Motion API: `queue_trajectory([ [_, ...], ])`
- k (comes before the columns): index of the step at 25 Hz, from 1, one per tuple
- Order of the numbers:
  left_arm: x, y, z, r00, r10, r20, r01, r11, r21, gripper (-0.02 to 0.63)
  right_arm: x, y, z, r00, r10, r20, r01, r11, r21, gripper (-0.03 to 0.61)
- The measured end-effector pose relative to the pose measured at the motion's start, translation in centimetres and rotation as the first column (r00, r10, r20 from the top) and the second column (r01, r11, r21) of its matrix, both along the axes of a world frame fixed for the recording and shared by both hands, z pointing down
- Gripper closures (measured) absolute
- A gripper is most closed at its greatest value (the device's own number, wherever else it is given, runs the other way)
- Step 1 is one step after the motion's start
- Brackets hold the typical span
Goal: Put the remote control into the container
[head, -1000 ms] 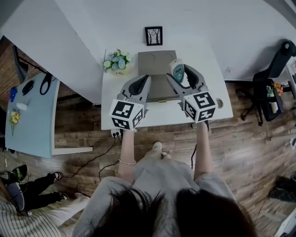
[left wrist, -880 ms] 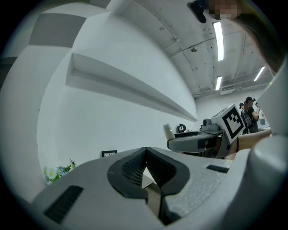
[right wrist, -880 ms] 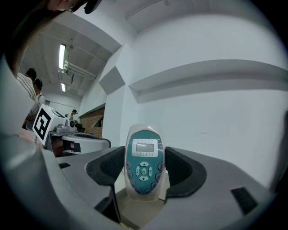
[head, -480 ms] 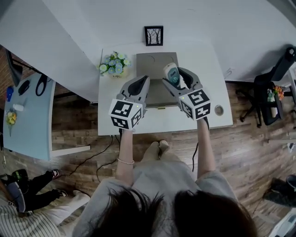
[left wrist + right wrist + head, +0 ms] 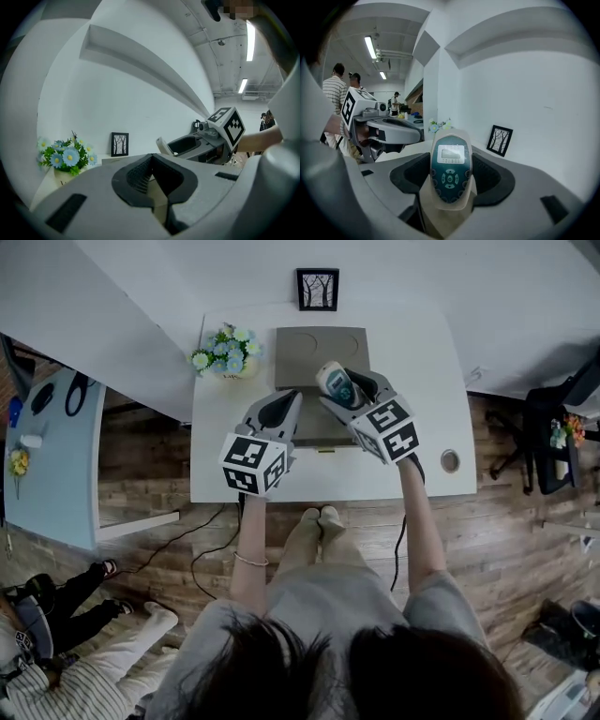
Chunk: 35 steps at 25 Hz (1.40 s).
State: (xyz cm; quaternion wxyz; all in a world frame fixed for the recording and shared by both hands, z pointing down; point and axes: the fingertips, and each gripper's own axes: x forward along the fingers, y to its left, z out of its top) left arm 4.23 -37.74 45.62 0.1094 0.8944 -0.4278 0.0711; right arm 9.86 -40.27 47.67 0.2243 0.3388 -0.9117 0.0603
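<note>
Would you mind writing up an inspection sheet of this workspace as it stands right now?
Surface: white table, mostly bare, with a round hole near its right front corner.
Job's things: remote control held above the grey container; nothing seen in the container's visible part.
Clutter: flower pot at the back left; framed picture by the wall.
Grippers: right gripper shut on the remote control; left gripper shut, nothing between its jaws.
Cables: dark cable on the floor below the table's front edge; another cable beside the right forearm.
Surroundings: wooden floor; side table at left; chair at right; a seated person at lower left.
</note>
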Motion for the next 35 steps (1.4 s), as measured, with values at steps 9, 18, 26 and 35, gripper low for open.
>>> queue_trajectory([
  [9, 0.0, 0.2, 2.6, 1.000, -0.011, 0.009, 0.011, 0.999, -0.053, 0.611, -1.8, 0.7, 6.0, 0.977, -0.153, -0.147, 0.135, 0.983, -0.122, 0.296],
  [18, -0.4, 0.5, 4.2, 0.999, -0.030, 0.015, 0.031, 0.995, -0.092, 0.611, -3.2, 1.0, 11.2, 0.909, -0.292, -0.299, 0.224, 0.944, -0.241, 0.296],
  [26, -1.1, 0.3, 4.8, 0.999, -0.046, 0.019, 0.048, 0.993, -0.108, 0.610, -3.6, 1.1, 13.8, 0.853, -0.358, -0.379, 0.249, 0.918, -0.307, 0.296],
  [35, -1.6, 0.1, 5.4, 0.998, -0.057, 0.026, 0.060, 0.991, -0.122, 0.610, -3.7, 1.4, 16.0, 0.806, -0.400, -0.437, 0.246, 0.897, -0.368, 0.296],
])
